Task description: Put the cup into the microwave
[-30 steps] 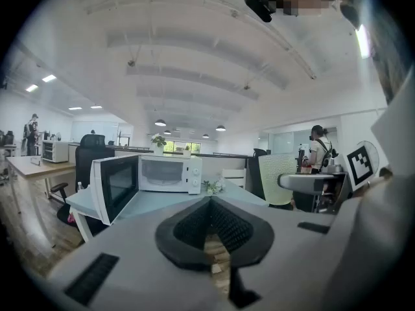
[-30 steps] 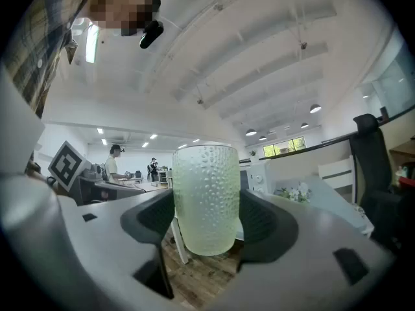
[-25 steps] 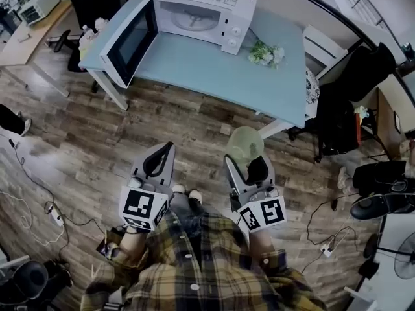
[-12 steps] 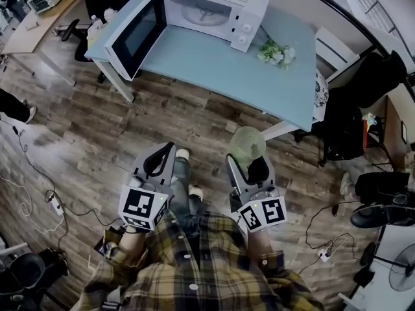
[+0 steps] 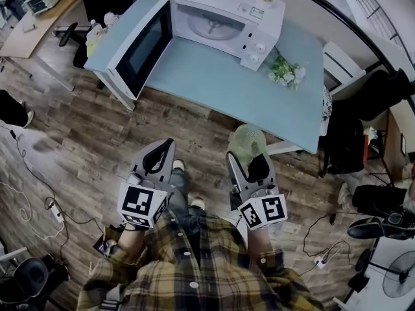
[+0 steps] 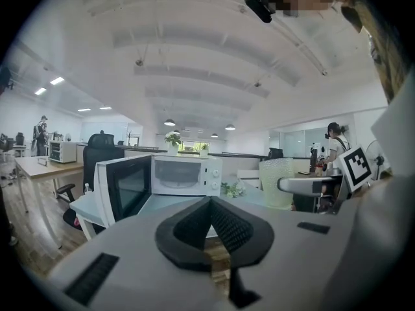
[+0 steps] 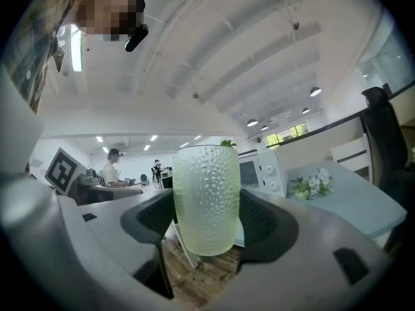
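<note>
Cup [image 7: 206, 199], dimpled translucent pale-green, gripped by right gripper [image 7: 206, 216] fingers; left gripper [image 6: 209, 205] fingers clenched.

Yellow plaid shirt [image 5: 194, 264]; grey left gripper [image 5: 166, 151] and right gripper [image 5: 248, 158].

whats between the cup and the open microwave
Head view: only bare wood floor, then bare blue tabletop, separate the cup from the microwave.

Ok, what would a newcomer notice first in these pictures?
The pale green dimpled cup stands out, clamped upright in the right hand-held gripper. Ahead, a white microwave stands on a light blue table with its door swung wide open. The left hand-held gripper is shut and empty.
</note>
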A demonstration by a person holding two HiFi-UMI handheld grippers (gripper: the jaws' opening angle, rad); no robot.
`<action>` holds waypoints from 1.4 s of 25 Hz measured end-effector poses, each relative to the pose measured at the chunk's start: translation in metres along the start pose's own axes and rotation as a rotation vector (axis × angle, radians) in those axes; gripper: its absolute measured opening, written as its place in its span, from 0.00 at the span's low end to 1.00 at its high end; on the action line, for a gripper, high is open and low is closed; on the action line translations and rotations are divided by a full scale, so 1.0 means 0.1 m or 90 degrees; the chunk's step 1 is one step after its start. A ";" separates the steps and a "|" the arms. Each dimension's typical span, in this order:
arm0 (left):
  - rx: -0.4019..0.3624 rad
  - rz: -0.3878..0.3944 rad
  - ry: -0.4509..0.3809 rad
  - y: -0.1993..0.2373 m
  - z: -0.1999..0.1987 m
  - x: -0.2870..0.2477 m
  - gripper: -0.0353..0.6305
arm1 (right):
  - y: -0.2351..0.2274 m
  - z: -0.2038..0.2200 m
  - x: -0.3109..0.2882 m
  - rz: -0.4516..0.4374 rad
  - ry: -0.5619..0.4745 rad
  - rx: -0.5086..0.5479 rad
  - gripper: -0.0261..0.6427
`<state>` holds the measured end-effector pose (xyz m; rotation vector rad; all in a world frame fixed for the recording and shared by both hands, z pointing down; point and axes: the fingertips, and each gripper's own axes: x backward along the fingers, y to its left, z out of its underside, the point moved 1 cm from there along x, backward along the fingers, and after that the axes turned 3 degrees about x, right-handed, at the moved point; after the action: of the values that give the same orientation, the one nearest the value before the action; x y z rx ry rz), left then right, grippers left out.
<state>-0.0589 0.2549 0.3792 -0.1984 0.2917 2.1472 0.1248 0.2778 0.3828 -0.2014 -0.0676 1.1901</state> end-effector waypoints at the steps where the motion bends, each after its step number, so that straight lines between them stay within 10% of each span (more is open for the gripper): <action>1: 0.000 0.000 -0.002 0.09 -0.04 -0.05 0.04 | 0.02 -0.02 -0.12 -0.003 -0.001 0.003 0.51; 35: 0.056 0.071 0.044 1.44 -0.11 -0.97 0.04 | 0.16 0.18 -1.80 0.044 0.077 0.016 0.51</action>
<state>-0.1248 0.0971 0.4119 -0.2113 0.4452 2.2347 0.0402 0.1193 0.4068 -0.2550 0.0606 1.2441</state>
